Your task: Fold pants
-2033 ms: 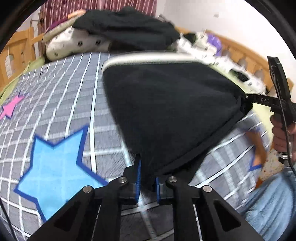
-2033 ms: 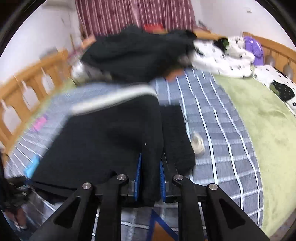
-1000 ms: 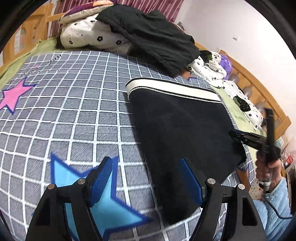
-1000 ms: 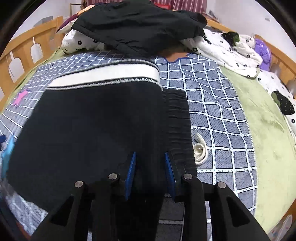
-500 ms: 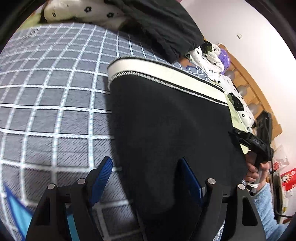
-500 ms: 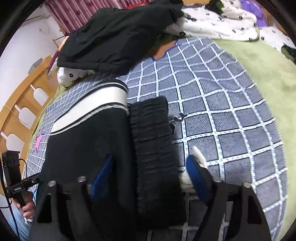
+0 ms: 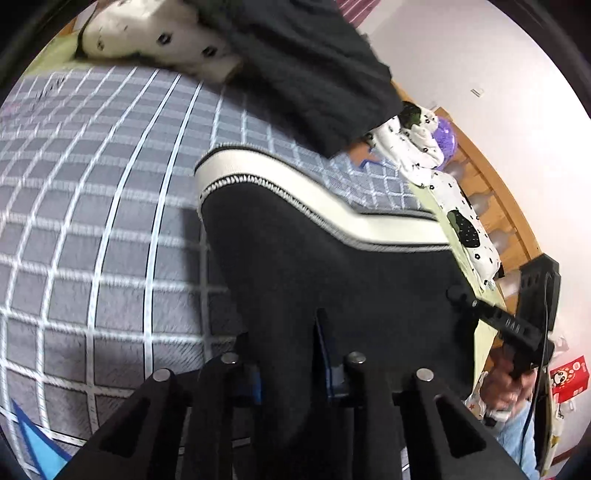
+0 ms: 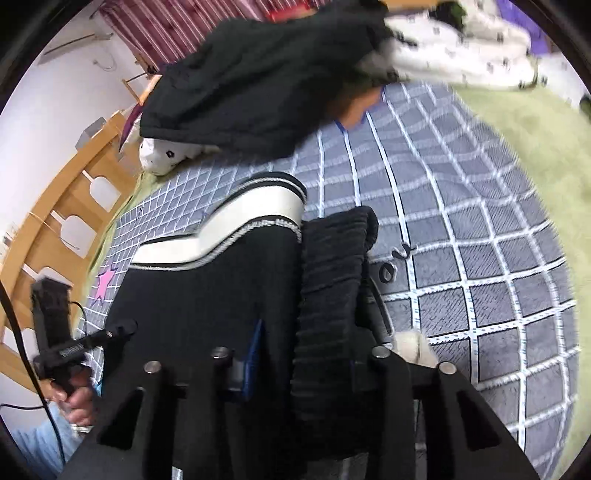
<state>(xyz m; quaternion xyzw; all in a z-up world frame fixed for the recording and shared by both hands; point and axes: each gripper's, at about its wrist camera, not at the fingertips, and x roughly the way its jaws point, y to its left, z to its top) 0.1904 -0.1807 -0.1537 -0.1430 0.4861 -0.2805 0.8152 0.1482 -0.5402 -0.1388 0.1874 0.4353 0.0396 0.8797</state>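
Both views are evenly lit by soft indoor light, bright enough on the pale wall [image 7: 461, 48] but leaving the black pants [image 7: 332, 266] as a nearly textureless dark mass. A soft shadow falls on the checked bedspread [image 7: 92, 229] just left of the pants in the left wrist view. Motion blur smears the grid lines there and the dotted pillow [image 7: 159, 33] at the top. In the right wrist view the white bedding [image 8: 461, 48] and green blanket [image 8: 535, 147] are blurred. Fisheye distortion bows straight lines strongly, and black vignetting rings every corner.
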